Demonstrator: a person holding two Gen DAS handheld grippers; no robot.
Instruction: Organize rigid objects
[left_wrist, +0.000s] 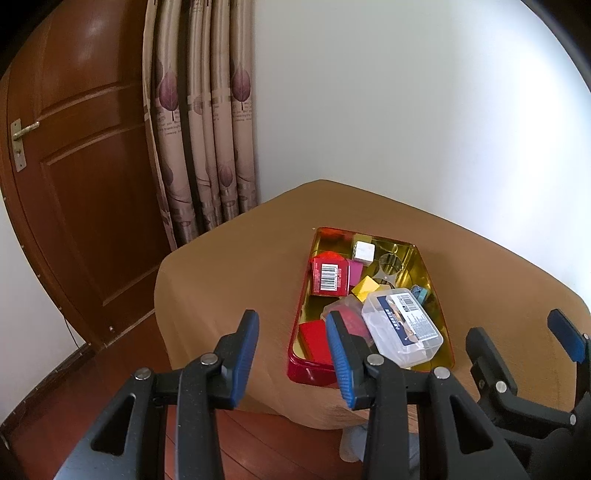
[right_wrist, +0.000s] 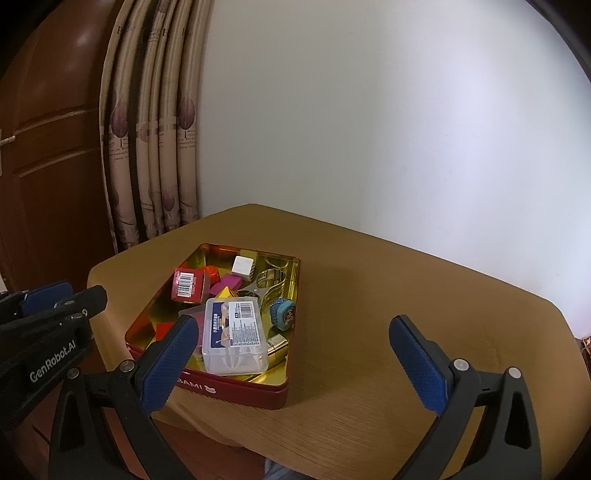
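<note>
Tan table (right_wrist: 369, 314) bears red tin (right_wrist: 236, 387); both grippers hover empty

At the bottom of the frame the left gripper (left_wrist: 291, 354) holds its blue-padded jaws apart with nothing between them. Right of centre a red tin (left_wrist: 295, 363) with a gold inside sits on a tan table (left_wrist: 229, 266), holding a clear plastic case (left_wrist: 402, 326) and a barcoded red box (left_wrist: 330, 277). The right gripper (left_wrist: 524, 339) pokes in at lower right.
</note>
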